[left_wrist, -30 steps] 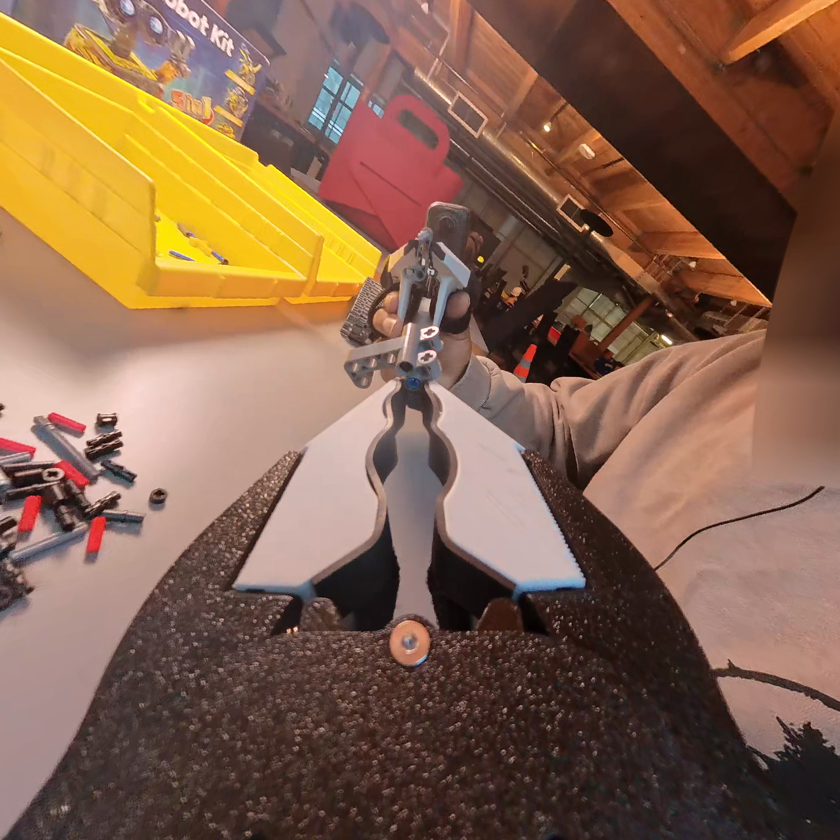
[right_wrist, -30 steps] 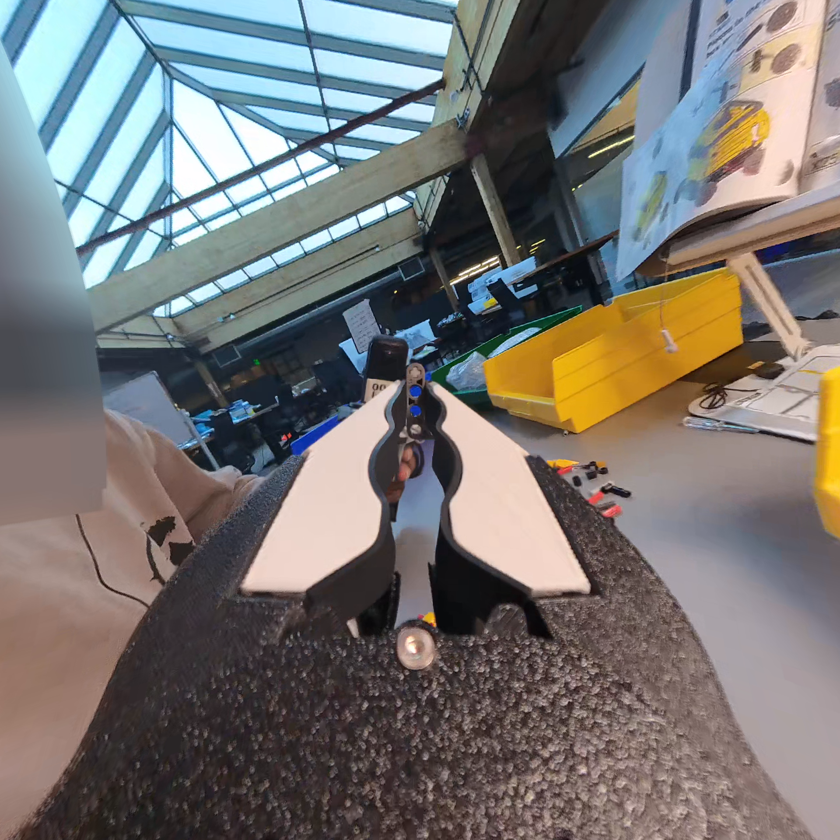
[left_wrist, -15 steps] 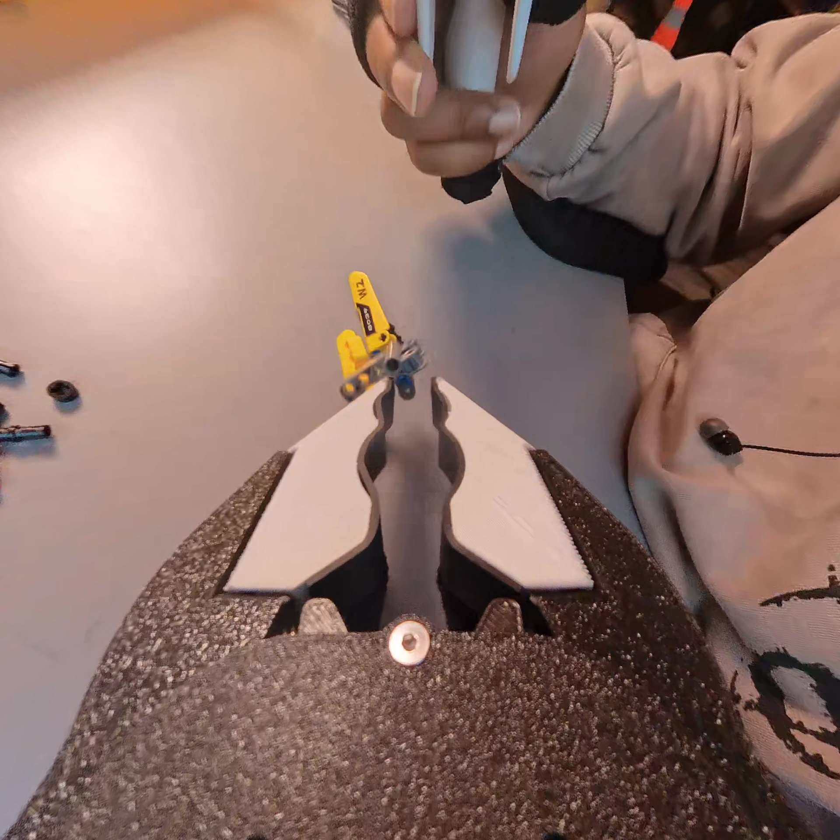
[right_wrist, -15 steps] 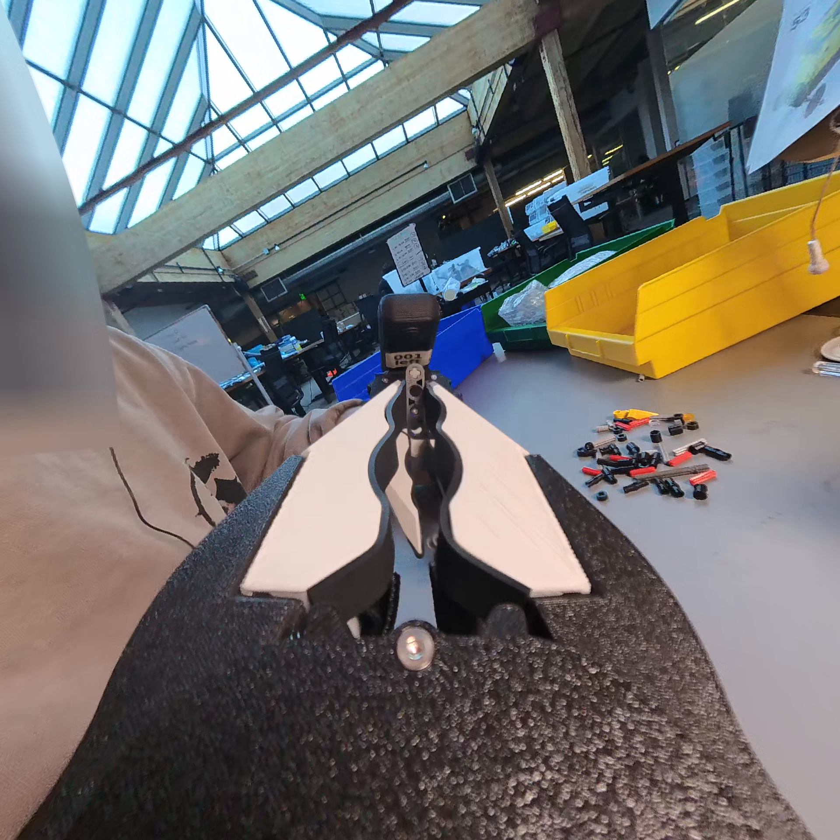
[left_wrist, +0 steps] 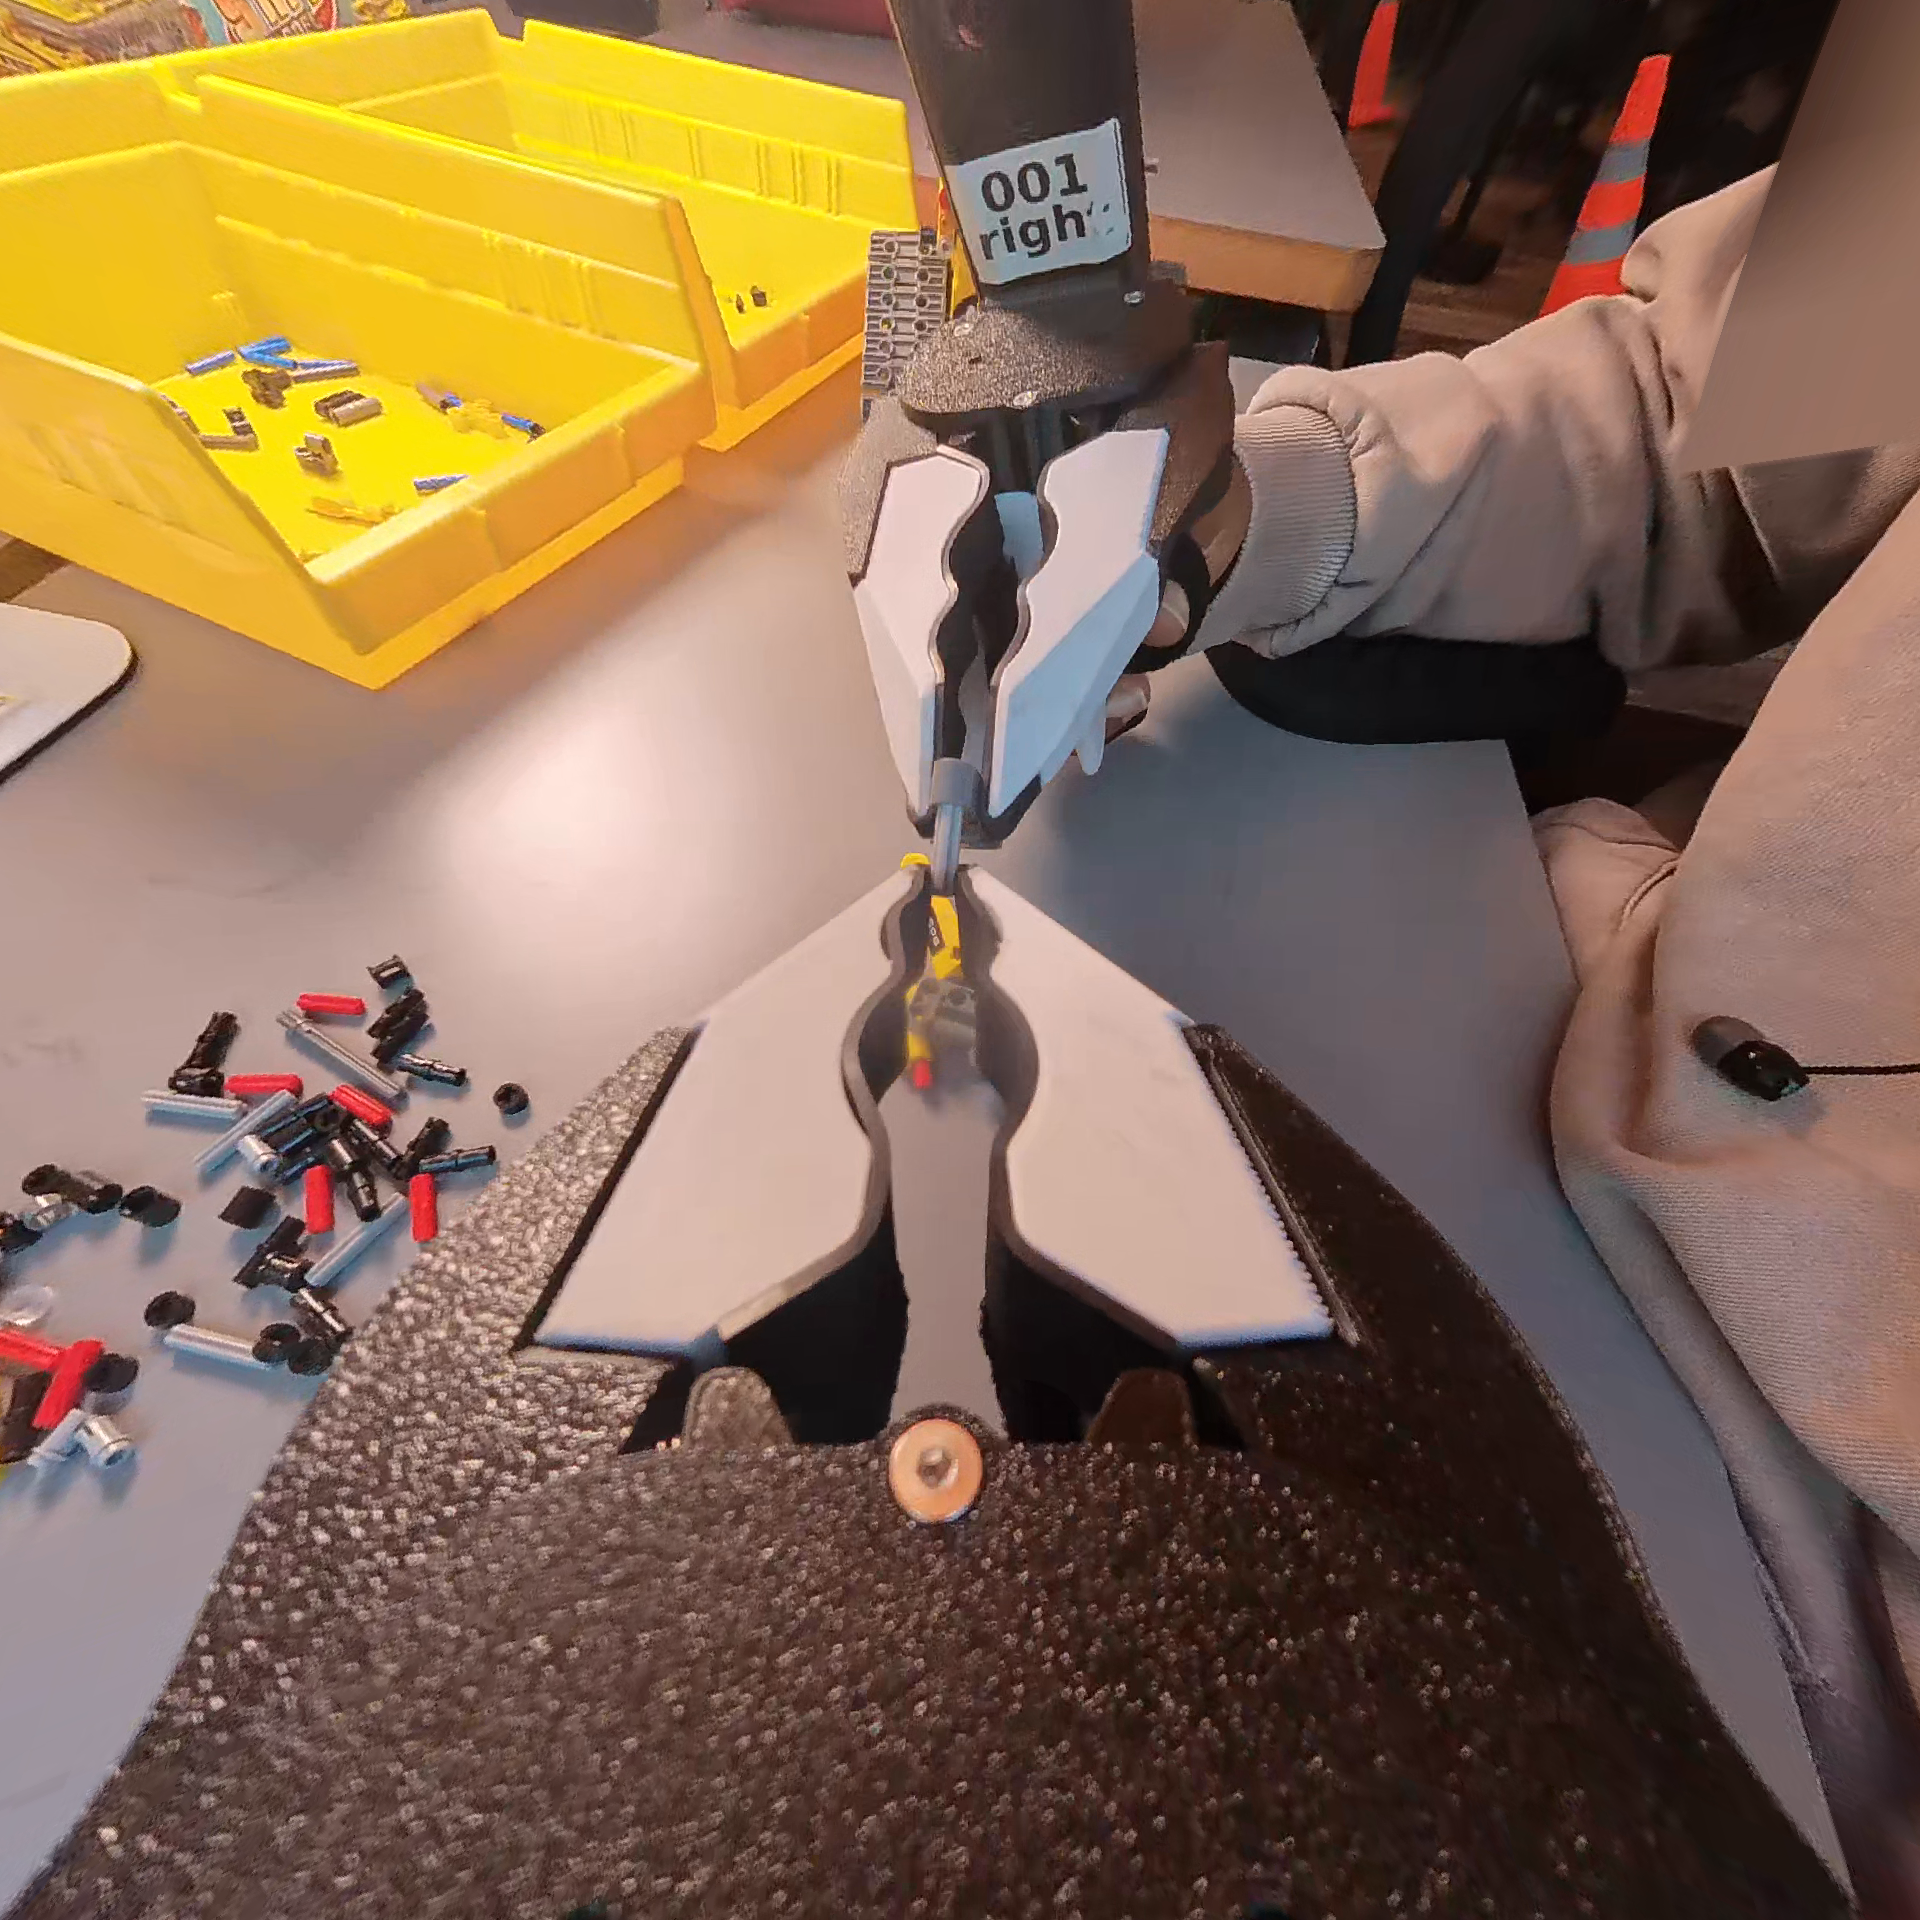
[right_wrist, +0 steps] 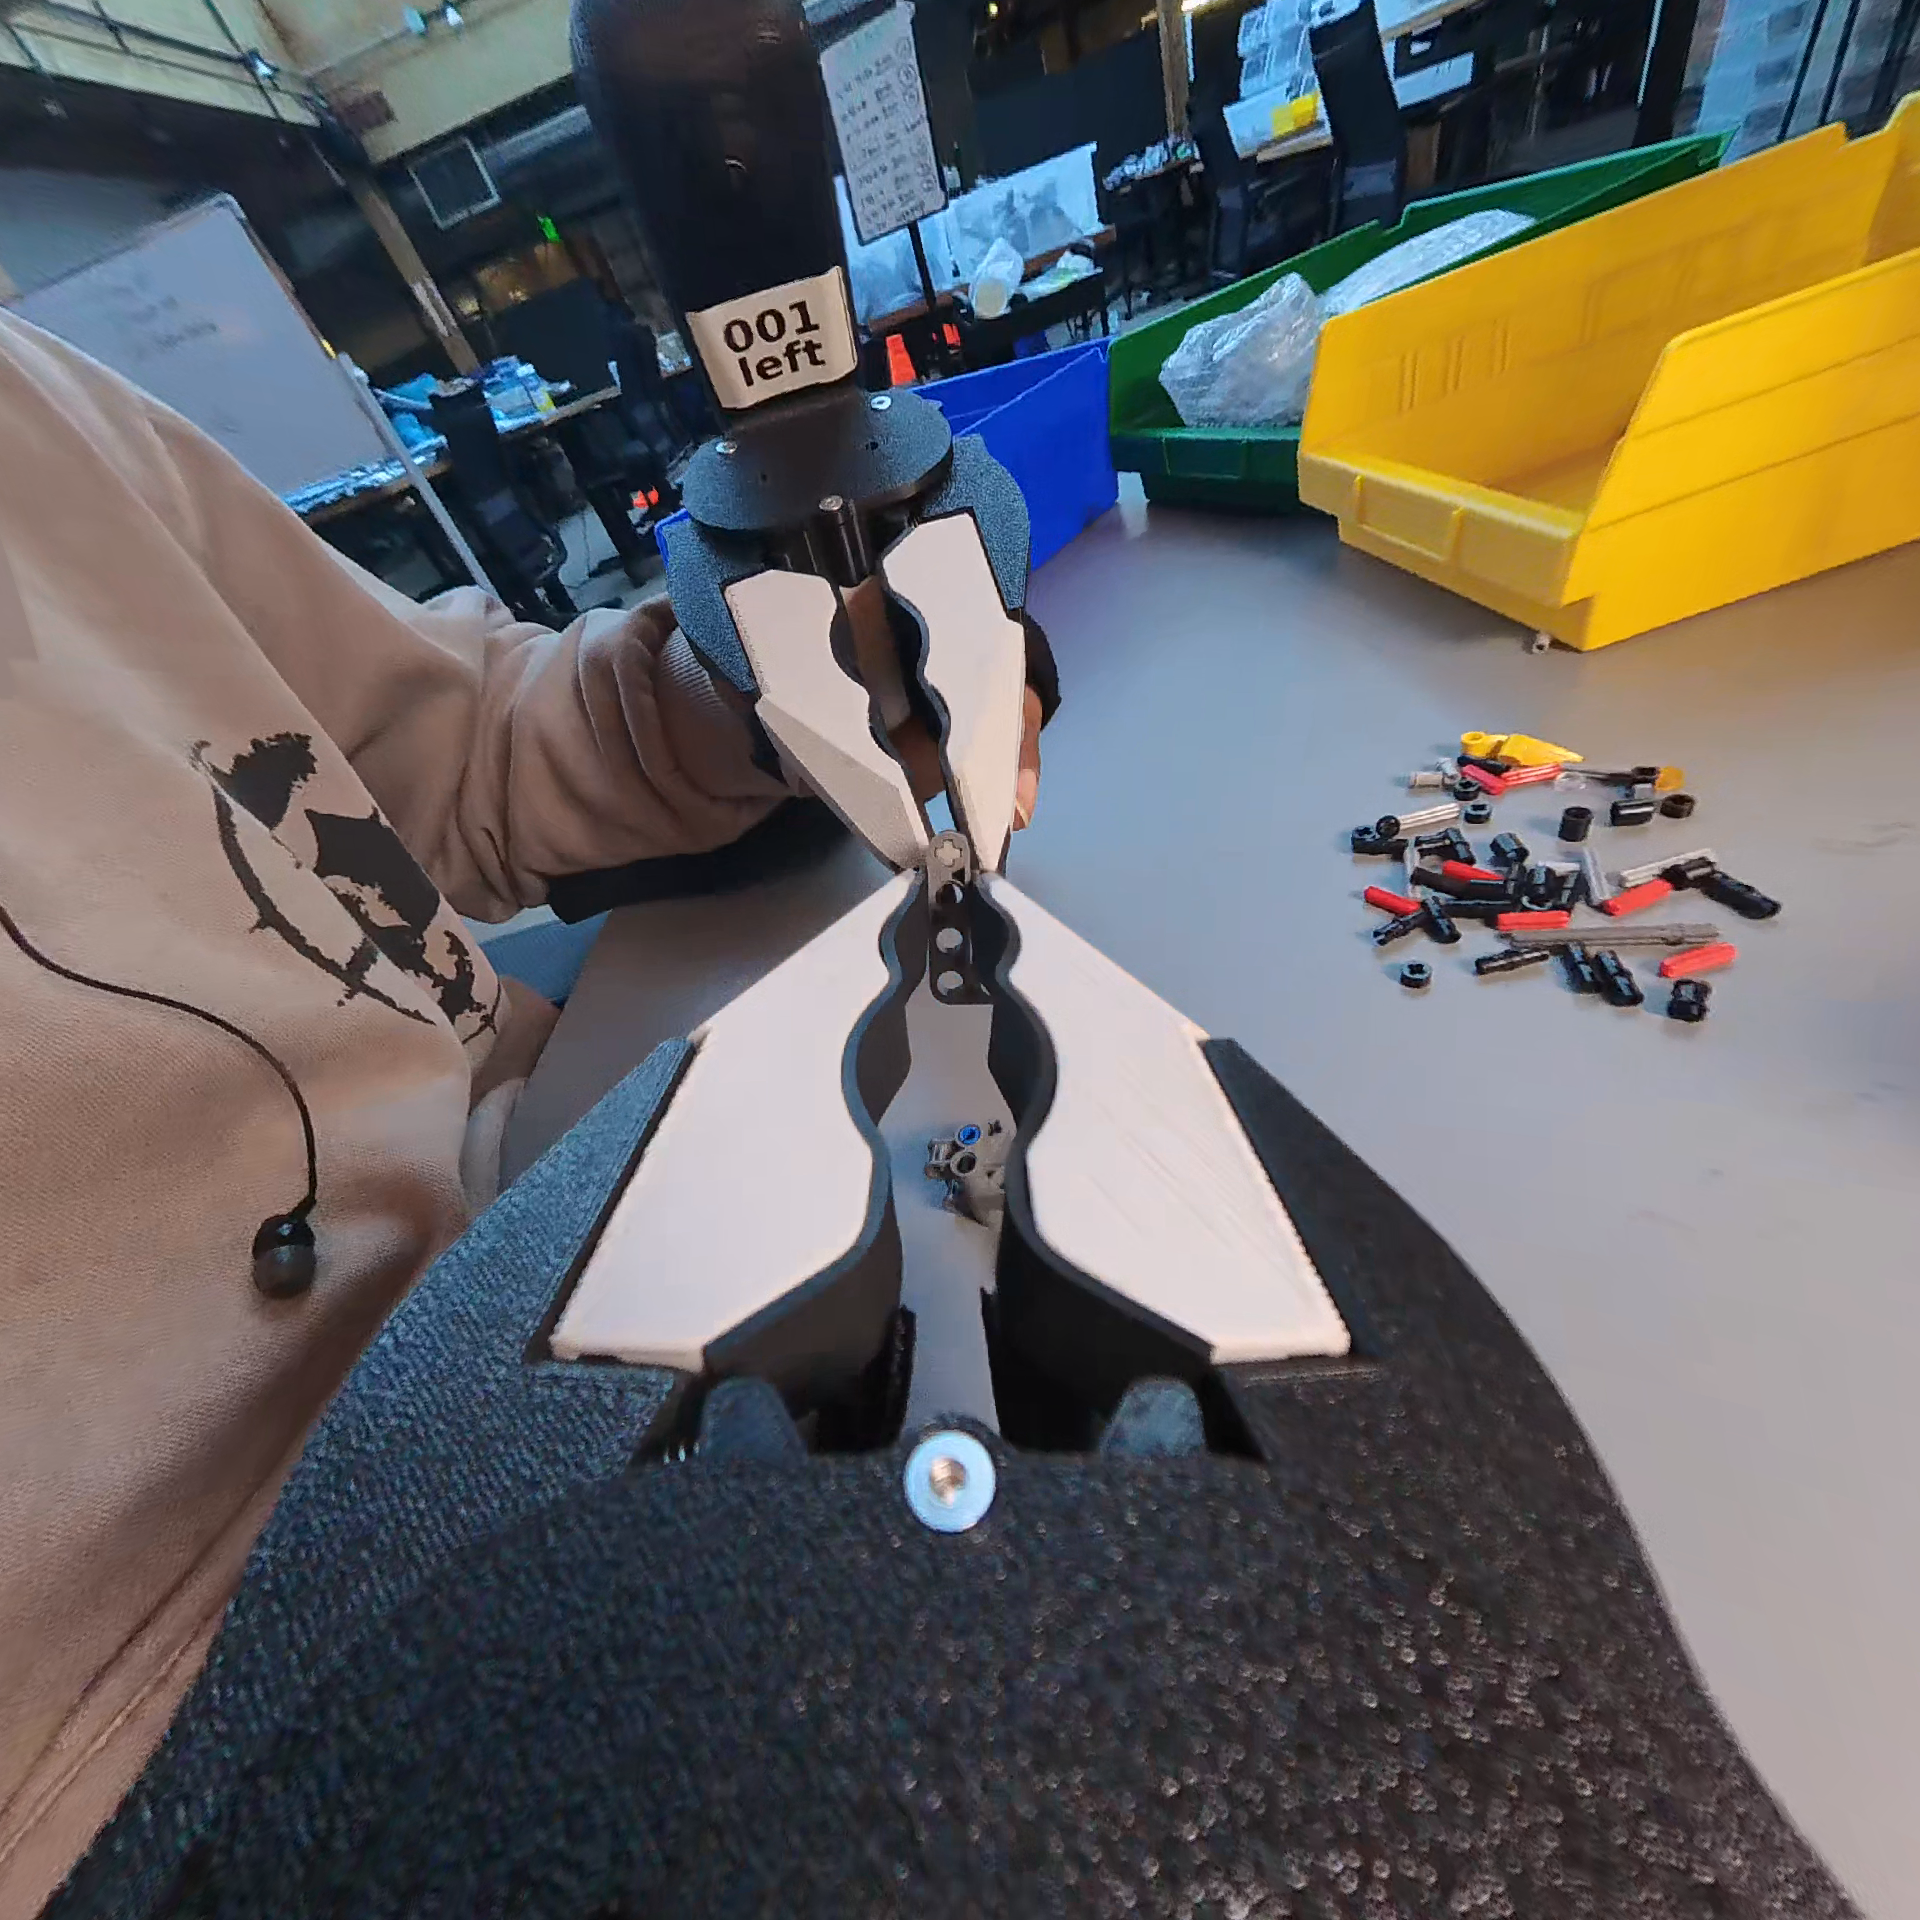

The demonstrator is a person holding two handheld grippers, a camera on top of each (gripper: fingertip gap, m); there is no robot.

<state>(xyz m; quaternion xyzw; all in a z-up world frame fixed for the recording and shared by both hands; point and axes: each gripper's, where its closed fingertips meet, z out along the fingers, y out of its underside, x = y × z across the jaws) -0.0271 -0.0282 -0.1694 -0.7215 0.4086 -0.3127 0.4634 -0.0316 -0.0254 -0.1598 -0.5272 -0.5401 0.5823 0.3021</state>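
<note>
In the left wrist view, the left gripper sits at the bottom of the frame; its fingers are nearly closed at the tips and pinch a small yellow piece with grey and red bits on it; the right gripper comes down from the top middle, tip to tip with the left one; its fingers squeeze a thin grey rod that touches the yellow piece; a hand in a tan sleeve holds it; a heap of small black, red and grey parts lies on the grey tabletop at the left; yellow bins stand in the upper left, and the nearest one has little parts inside.

In the right wrist view, the right gripper fills the bottom; its fingers are closed on a dark flat beam with holes that stands upright in the middle of the frame; the left gripper reaches down from the top, and its tips meet the top end of the beam; a small grey lump of parts with a blue dot shows on the tabletop between the right fingers; the heap of parts lies at the right; yellow, green and blue bins stand in the upper right.
</note>
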